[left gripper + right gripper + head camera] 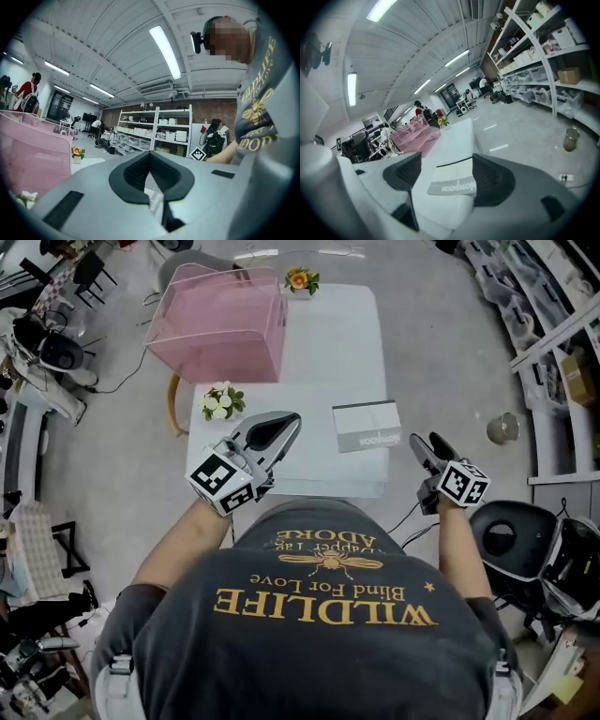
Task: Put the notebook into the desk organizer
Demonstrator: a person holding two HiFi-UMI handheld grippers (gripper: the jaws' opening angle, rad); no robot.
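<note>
Right gripper jaws wide apart, empty; notebook lies flat just ahead of it. Left gripper tips together, empty. Desk organizer sits well beyond. Risk: the flat notebook slides away instead of getting pinched.

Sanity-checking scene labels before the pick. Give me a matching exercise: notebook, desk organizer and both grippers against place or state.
Things:
1. notebook
2. desk organizer
3. left gripper
4. right gripper

Places or states:
A. jaws apart, nothing held
B. pink, at the far left of the table
C. jaw tips together, nothing held
D. lying flat on the table's near right part

Pairs: 1-D, 2-B, 3-C, 4-A
</note>
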